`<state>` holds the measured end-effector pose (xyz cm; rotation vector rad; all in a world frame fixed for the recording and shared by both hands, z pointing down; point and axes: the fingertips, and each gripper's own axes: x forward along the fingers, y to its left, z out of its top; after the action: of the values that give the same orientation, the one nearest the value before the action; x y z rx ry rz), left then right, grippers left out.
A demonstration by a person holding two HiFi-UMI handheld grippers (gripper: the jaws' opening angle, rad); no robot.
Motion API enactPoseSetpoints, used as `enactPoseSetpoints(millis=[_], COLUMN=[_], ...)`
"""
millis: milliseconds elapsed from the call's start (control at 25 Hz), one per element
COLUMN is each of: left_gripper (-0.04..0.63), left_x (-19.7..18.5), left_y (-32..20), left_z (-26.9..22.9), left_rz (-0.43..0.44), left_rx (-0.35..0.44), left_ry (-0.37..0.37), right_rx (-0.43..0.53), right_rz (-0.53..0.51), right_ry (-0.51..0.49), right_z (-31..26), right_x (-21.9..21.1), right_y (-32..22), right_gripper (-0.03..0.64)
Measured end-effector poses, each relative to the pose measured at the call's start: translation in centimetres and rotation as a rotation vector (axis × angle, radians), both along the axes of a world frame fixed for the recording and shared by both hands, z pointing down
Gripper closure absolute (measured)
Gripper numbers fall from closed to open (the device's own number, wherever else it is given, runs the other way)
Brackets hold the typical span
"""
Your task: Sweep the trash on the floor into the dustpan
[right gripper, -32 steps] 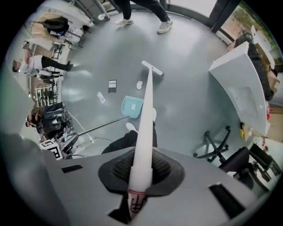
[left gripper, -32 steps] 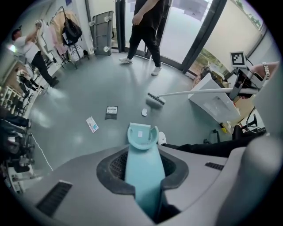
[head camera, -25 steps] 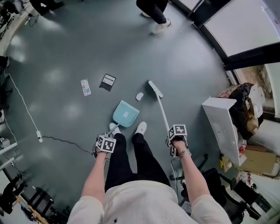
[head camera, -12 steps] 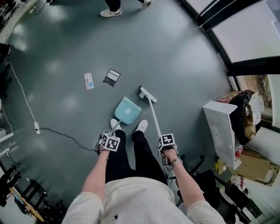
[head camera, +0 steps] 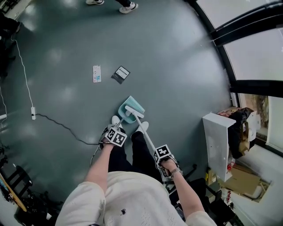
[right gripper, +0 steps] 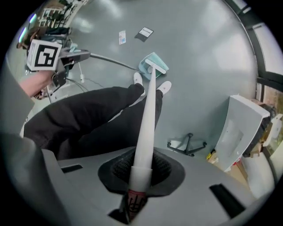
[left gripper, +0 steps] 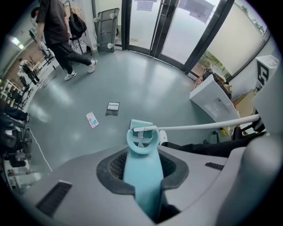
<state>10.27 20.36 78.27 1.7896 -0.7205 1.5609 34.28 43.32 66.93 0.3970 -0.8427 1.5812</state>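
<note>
My left gripper (head camera: 114,136) is shut on the teal handle (left gripper: 141,176) of a light-blue dustpan (head camera: 132,107), whose pan rests on the grey floor just ahead of my shoes. The right gripper (head camera: 162,155) is shut on the white broom handle (right gripper: 145,132). The white broom head (head camera: 133,111) lies over the pan's mouth, and it shows the same way as the broom head (left gripper: 144,129) in the left gripper view. Two pieces of trash lie beyond the pan: a white card (head camera: 97,73) and a dark square packet (head camera: 121,73). I cannot see any small white scrap.
A white power cord (head camera: 57,123) snakes across the floor at my left. A white cabinet (head camera: 217,141) with bags stands at the right by the glass wall. Another person's shoes (head camera: 128,7) are at the far top. A black stand (right gripper: 187,144) sits behind my legs.
The broom head has swept back toward me onto the dustpan mouth. The small white scrap seen a second ago no longer shows. My right gripper drew back and down.
</note>
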Motion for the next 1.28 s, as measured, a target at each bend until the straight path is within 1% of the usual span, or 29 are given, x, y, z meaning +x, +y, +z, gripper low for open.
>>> enactPoseSetpoints(millis=[80, 160, 320, 440, 520, 600, 680, 760, 840, 960, 1040, 1160, 1280], left_gripper=[0.503, 0.503, 0.503, 0.503, 0.503, 0.503, 0.503, 0.503, 0.503, 0.503, 0.503, 0.503, 0.503], left_x=[-0.3, -0.7, -2.4, -4.9, -6.8, -8.9, -11.0, -13.2, -15.3, -18.2, -19.6, -20.5, -20.4], left_y=[0.0, -0.3, -1.5, -2.8, -3.5, -4.0, -4.6, -5.7, -7.0, -9.0, -10.7, -13.8, -16.3], left_z=[-0.1, -0.2, -0.4, -1.0, -1.7, -2.4, -2.9, -3.3, -3.5, -3.5, -3.4, -3.3, -3.1], left_rz=[-0.004, -0.017, -0.073, -0.164, -0.235, -0.294, -0.339, -0.361, -0.348, -0.308, -0.289, -0.243, -0.222], left_rx=[-0.011, -0.028, -0.046, -0.030, -0.015, 0.001, 0.019, 0.041, 0.056, 0.059, 0.055, 0.046, 0.017], left_ry=[0.008, 0.029, 0.062, 0.077, 0.088, 0.095, 0.098, 0.090, 0.071, 0.035, 0.014, -0.004, 0.012], right_rx=[-0.018, -0.029, -0.020, 0.012, 0.043, 0.079, 0.118, 0.155, 0.185, 0.213, 0.227, 0.239, 0.231], right_rz=[-0.049, -0.042, 0.108, 0.222, 0.257, 0.270, 0.289, 0.318, 0.357, 0.412, 0.421, 0.408, 0.394], right_ry=[-0.016, -0.026, -0.053, -0.073, -0.068, -0.055, -0.046, -0.042, -0.039, -0.035, -0.028, -0.018, -0.003], right_z=[-1.0, -2.0, -3.9, -5.6, -6.6, -7.2, -7.3, -7.1, -6.7, -5.9, -5.3, -3.6, -1.9], right_x=[-0.8, -1.7, -2.7, -2.9, -2.8, -2.7, -2.8, -3.0, -3.3, -4.0, -3.9, -3.0, -1.5], right_y=[0.3, 0.4, -0.5, -2.0, -3.5, -5.5, -8.1, -11.1, -14.1, -18.6, -21.8, -26.8, -31.0], right_gripper=[0.567, 0.567, 0.568, 0.568, 0.567, 0.566, 0.568, 0.568, 0.568, 0.568, 0.568, 0.568, 0.568])
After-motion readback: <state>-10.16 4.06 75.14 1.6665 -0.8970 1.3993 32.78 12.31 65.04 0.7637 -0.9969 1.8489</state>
